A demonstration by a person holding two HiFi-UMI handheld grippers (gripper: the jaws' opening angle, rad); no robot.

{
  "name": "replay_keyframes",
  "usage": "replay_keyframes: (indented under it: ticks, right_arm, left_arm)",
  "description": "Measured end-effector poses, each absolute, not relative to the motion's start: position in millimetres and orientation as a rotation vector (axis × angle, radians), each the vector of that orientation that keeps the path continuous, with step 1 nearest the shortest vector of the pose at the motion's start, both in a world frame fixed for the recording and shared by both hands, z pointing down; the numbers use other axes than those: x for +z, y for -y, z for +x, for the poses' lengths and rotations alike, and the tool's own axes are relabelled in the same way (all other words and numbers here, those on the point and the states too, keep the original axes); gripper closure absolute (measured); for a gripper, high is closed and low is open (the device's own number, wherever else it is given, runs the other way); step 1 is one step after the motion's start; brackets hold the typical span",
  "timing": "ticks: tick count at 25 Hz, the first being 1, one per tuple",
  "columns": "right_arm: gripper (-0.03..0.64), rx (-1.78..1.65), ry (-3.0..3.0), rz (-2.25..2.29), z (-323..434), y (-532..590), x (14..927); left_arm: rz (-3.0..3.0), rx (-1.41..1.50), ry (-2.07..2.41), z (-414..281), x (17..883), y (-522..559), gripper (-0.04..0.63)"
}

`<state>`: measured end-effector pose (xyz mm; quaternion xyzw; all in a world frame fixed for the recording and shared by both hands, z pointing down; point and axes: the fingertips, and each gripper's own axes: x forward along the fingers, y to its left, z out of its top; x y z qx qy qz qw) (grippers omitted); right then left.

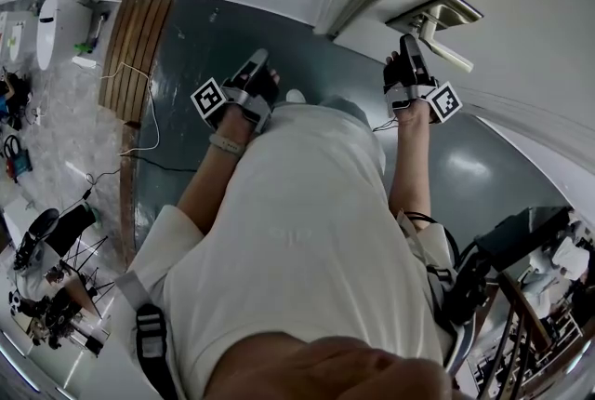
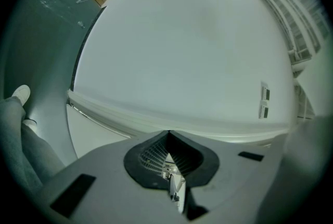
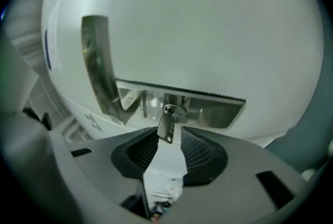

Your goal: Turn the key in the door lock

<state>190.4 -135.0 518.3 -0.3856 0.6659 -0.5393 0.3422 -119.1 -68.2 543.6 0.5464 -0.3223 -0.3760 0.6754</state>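
In the head view, your right gripper (image 1: 407,43) is raised to the brushed-steel lock plate (image 1: 435,14) on the white door (image 1: 530,7), just below the plate's silver lever handle (image 1: 448,56). Your left gripper (image 1: 260,57) hangs well to the left of the plate, beyond the door's edge and over the dark grey floor (image 1: 186,45). The gripper body hides the keyhole, so this view shows no key.

The left gripper view shows jaws pressed together on nothing. They face a plain white surface (image 2: 182,51), and no part of the plate is in sight.

Only the right gripper view shows the task's thing: the small flat silver key (image 3: 166,127) sits in the oval cylinder (image 3: 175,110) near the plate's middle. Its head slants down from the plate into the gap at the jaw tips. The jaws stand apart with white showing between them, so the key is not yet clamped. The lever handle runs up from the plate's left end.

The key looks nearer the left pad, so closing from here could push it sideways and strain it in the cylinder. A shallow pinch on the slanted head may slip once you twist. If your wrist turns off the cylinder's axis, the key is likely to bind or draw out. The gripper's body may also knock the lever as it rolls
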Motion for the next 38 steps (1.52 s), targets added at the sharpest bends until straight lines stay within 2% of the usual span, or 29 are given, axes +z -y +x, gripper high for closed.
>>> replay_keyframes:
  ticks: [2, 4, 8, 13, 16, 22, 30, 38]
  right_arm:
    - [0.502, -1.299, -2.007, -1.236, 190, 127, 517]
    - [0.502, -1.035, -2.351, -1.567, 195, 119, 516]
    - [0.502, -0.118, -2.903, -2.135, 199, 107, 510]
    - [0.502, 1.112, -3.166, -2.332, 185, 104, 499]
    - [0.502, 1.562, -3.221, -2.27, 181, 110, 499]
    - [0.502, 2.017, -3.276, -2.161, 180, 120, 516]
    - [0.502, 2.32, -3.217, -2.165, 184, 129, 530]
    - [0.502, 2.456, -3.084, -2.231, 183, 136, 530]
  left_arm:
    - [1.224, -0.848, 0.726, -120, 545, 69, 0.589]
    - [1.22, -0.85, 0.724, -120, 547, 70, 0.589]
    - [1.217, -0.85, 0.711, -117, 550, 72, 0.589]
    - [1.207, -0.852, 0.698, -113, 545, 76, 0.589]
    - [1.197, -0.861, 0.694, -112, 542, 79, 0.589]
    - [1.176, -0.88, 0.691, -113, 548, 77, 0.589]
    - [1.162, -0.896, 0.684, -115, 554, 71, 0.589]
    - [1.149, -0.906, 0.671, -114, 555, 70, 0.589]
